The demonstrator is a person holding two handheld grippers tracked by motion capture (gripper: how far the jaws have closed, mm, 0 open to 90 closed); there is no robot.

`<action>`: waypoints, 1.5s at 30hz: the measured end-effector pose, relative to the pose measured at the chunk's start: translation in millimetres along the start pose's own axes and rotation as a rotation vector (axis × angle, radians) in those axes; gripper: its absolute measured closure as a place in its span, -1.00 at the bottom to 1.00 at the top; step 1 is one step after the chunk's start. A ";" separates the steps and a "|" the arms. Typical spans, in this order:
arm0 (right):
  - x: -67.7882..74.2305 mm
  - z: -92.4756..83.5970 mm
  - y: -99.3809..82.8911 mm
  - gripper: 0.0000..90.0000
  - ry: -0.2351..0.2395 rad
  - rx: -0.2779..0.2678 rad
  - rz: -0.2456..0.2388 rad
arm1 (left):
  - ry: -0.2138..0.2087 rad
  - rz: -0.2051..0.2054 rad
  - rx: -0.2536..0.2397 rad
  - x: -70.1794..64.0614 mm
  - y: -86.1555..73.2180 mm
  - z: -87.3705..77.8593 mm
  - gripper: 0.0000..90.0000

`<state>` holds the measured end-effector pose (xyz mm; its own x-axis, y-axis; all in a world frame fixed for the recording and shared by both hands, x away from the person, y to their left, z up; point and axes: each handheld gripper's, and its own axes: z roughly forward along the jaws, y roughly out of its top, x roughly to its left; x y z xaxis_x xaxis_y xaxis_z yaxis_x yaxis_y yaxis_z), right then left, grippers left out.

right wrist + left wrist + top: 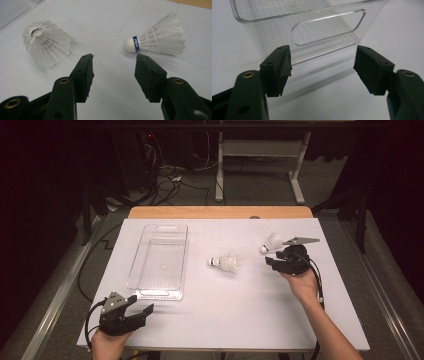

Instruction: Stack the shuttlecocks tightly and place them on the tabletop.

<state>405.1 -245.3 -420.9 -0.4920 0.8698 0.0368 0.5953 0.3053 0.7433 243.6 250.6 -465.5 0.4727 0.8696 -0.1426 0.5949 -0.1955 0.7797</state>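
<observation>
Two white shuttlecocks lie on the white table. One shuttlecock [225, 263] [46, 42] rests mid-table; the other shuttlecock [271, 242] [160, 40], with a blue band at its cork, lies at the right, just beyond my right gripper [270, 261] [113, 72]. That gripper is open, nothing between its jaws, and its tips stop short of both shuttlecocks. A clear plastic bin [159, 261] [307, 27] stands left of centre. My left gripper [142, 311] [323, 71] is open near the table's front left corner, facing the bin's handle wall with a small gap.
The white sheet [225, 315] covers a wooden table whose far edge [220, 212] shows. Cables and a desk frame [260, 165] lie on the dark floor beyond. Each gripper trails a black cable off the table's edge.
</observation>
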 end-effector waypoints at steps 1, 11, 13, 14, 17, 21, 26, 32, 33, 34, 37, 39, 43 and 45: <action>-0.4 -0.1 0.4 0.09 -0.003 -0.002 0.001 | 0.001 0.000 0.000 0.0 0.0 -0.1 -0.31; -6.2 0.6 4.8 0.08 -0.027 -0.005 0.014 | -0.002 0.003 0.002 1.5 -0.3 -1.1 -0.31; -7.3 1.4 5.5 0.08 -0.029 -0.004 0.020 | -0.003 0.004 0.005 1.3 -0.2 -1.2 -0.31; -7.7 2.3 5.5 0.08 -0.030 -0.003 0.022 | -0.001 0.003 0.004 1.1 -0.2 -1.1 -0.31; -9.2 5.3 5.5 0.08 -0.033 0.004 0.024 | 0.001 0.001 0.002 1.0 -0.3 -1.3 -0.31; -12.5 8.3 6.7 0.08 -0.037 0.011 0.030 | 0.003 -0.001 0.002 1.3 -0.4 -1.7 -0.31; -15.1 9.3 10.4 0.08 -0.048 0.003 0.039 | 0.003 -0.003 0.000 1.4 -0.5 -1.8 -0.31; -19.6 9.0 15.9 0.09 -0.061 -0.009 0.052 | 0.003 0.000 0.001 1.3 -0.6 -2.2 -0.31; -20.2 9.3 16.4 0.09 -0.061 -0.007 0.054 | 0.003 0.000 0.001 1.3 -0.6 -2.1 -0.31; -20.8 9.4 16.9 0.09 -0.060 -0.005 0.057 | 0.004 -0.001 0.001 1.3 -0.5 -2.1 -0.31; -23.1 10.1 18.1 0.09 -0.063 -0.008 0.058 | 0.005 -0.001 0.002 1.1 -0.4 -1.7 -0.31; -24.6 10.6 18.9 0.09 -0.064 -0.005 0.059 | 0.005 0.000 0.002 0.9 -0.4 -1.6 -0.31; -28.9 10.3 21.1 0.08 -0.067 -0.011 0.069 | 0.006 -0.004 0.001 1.2 -0.5 -1.4 -0.31; -31.3 9.7 22.8 0.08 -0.073 -0.015 0.076 | 0.007 -0.002 0.003 1.2 -0.4 -1.2 -0.31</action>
<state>440.3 -261.8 -411.6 -0.3975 0.9165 0.0451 0.6197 0.2319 0.7498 243.1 252.2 -465.3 0.4667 0.8732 -0.1401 0.5977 -0.1946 0.7777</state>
